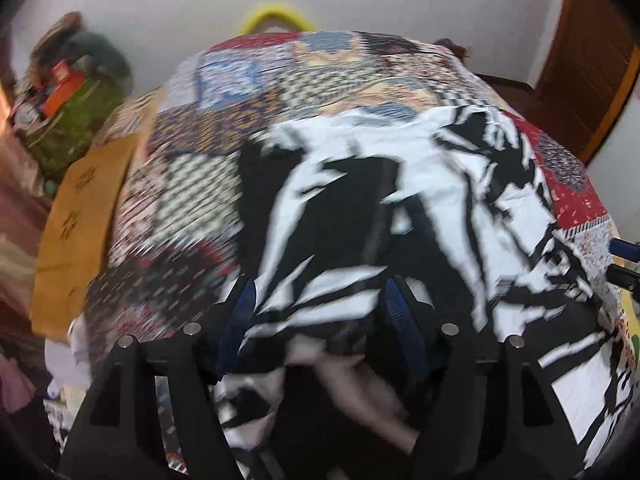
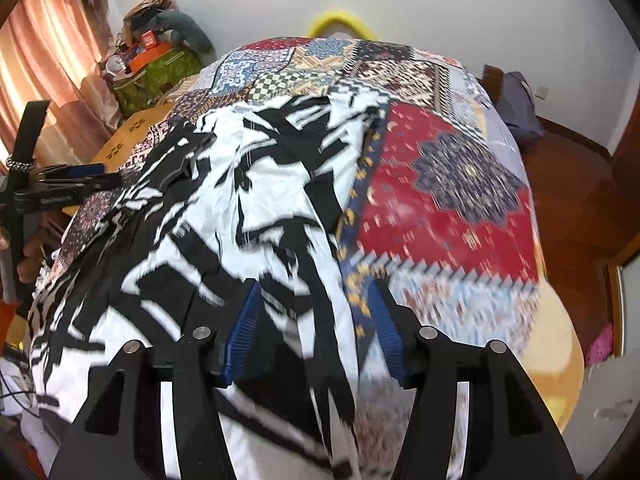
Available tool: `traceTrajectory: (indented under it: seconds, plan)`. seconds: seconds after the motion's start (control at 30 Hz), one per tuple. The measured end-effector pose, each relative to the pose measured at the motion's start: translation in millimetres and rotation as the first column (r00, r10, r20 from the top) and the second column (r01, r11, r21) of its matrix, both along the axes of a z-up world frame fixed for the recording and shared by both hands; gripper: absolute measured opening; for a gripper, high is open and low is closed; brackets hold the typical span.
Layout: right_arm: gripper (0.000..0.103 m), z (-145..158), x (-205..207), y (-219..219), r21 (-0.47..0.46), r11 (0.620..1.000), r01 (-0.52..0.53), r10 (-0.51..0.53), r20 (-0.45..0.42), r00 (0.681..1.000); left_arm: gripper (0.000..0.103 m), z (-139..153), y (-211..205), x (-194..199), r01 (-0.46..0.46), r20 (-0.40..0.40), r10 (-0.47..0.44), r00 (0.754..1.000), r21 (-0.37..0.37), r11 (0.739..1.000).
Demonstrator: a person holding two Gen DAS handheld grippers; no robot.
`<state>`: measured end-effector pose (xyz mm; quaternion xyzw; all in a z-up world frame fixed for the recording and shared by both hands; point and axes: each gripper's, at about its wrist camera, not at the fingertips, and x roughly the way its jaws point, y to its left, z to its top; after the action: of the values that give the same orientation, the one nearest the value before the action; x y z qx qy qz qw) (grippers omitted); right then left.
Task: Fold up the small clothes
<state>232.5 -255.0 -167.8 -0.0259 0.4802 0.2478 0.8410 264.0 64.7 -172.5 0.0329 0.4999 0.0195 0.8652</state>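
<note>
A black-and-white patterned garment (image 1: 400, 152) (image 2: 224, 184) lies spread on a patchwork bedspread (image 1: 224, 92) (image 2: 440, 208). My left gripper (image 1: 320, 304) hovers over the garment's near part, jaws well apart, the cloth lying under and between the blue pads (image 1: 240, 312) without being pinched. My right gripper (image 2: 314, 304) stands over the garment's right edge, jaws apart, with a bunched fold of cloth running between its fingers (image 2: 244, 320). The view is blurred, and I see no pad pressing on it. The left gripper (image 2: 60, 184) also shows at the far left of the right wrist view, and the right gripper (image 1: 624, 260) at the right edge of the left wrist view.
A yellow curved object (image 2: 340, 20) sits at the bed's far end against the white wall. A green bag piled with clutter (image 2: 156, 72) and a cardboard box (image 2: 132, 132) stand left of the bed by pink curtains (image 2: 48, 48). Wooden floor (image 2: 568, 184) lies to the right.
</note>
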Motion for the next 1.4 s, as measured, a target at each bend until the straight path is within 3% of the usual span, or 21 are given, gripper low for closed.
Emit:
traceTrajectory:
  seconds: [0.3, 0.53, 0.57, 0.63, 0.7, 0.73, 0.77, 0.93, 1.1, 1.27, 1.33, 1.4]
  plan:
    - [0.052, -33.7, -34.1, -25.9, -0.057, 0.996, 0.063, -0.068, -0.092, 0.994, 0.068, -31.5, 74.8, -75.0, -0.152, -0.099, 0.15, 0.984, -0.009, 0.988]
    - [0.052, -56.1, -39.9, -39.2, 0.007, 0.992, 0.128, -0.125, -0.161, 0.979, 0.067, -60.5, 93.6, -114.1, -0.186, -0.178, 0.163, 0.97, -0.121, 0.975]
    - [0.051, -56.2, -40.0, -38.8, 0.016, 0.992, 0.124, -0.12, -0.168, 0.979, 0.062, -61.5, 93.2, -116.6, -0.186, -0.174, 0.161, 0.971, -0.136, 0.973]
    - [0.036, -55.4, -41.0, -36.3, 0.034, 0.994, 0.105, -0.098, -0.173, 0.98, 0.043, -60.2, 90.9, -117.7, -0.172, -0.175, 0.139, 0.975, -0.193, 0.966]
    - [0.022, -53.6, -42.7, -31.1, 0.048, 0.996, 0.07, -0.061, -0.173, 0.983, 0.015, -59.7, 86.6, -115.0, -0.162, -0.18, 0.123, 0.976, -0.222, 0.961]
    - [0.013, -51.6, -43.5, -27.6, 0.052, 0.997, 0.057, -0.047, -0.168, 0.985, 0.012, -59.3, 82.8, -112.2, -0.156, -0.178, 0.121, 0.977, -0.199, 0.967]
    - [0.01, -49.5, -44.0, -24.3, 0.052, 0.998, 0.047, -0.038, -0.156, 0.987, 0.008, -59.1, 78.3, -109.4, -0.149, -0.174, 0.119, 0.978, -0.168, 0.974]
    - [0.006, -35.2, -34.9, -10.6, 0.076, 0.997, 0.027, -0.021, -0.087, 0.996, 0.0, -48.5, 75.1, -86.2, -0.138, -0.134, 0.122, 0.983, -0.113, 0.984]
    - [0.005, -12.8, -5.6, -3.9, 0.1, 0.994, 0.042, -0.041, -0.017, 0.999, 0.0, -23.9, 86.5, -49.5, -0.166, -0.048, 0.162, 0.986, -0.096, 0.981]
    - [0.005, -3.2, 17.6, 2.5, 0.089, 0.993, 0.08, -0.084, 0.039, 0.996, 0.003, -19.5, 96.5, -29.8, -0.176, -0.081, 0.166, 0.983, -0.133, 0.975]
    - [0.005, -8.8, 27.1, 4.6, 0.072, 0.992, 0.1, -0.103, 0.031, 0.994, 0.02, -23.3, 97.4, -36.6, -0.177, -0.11, 0.161, 0.981, -0.159, 0.971]
    - [0.006, -17.6, 32.2, 4.0, 0.059, 0.993, 0.101, -0.101, -0.006, 0.995, 0.06, -28.6, 96.1, -49.7, -0.179, -0.13, 0.158, 0.979, -0.17, 0.969]
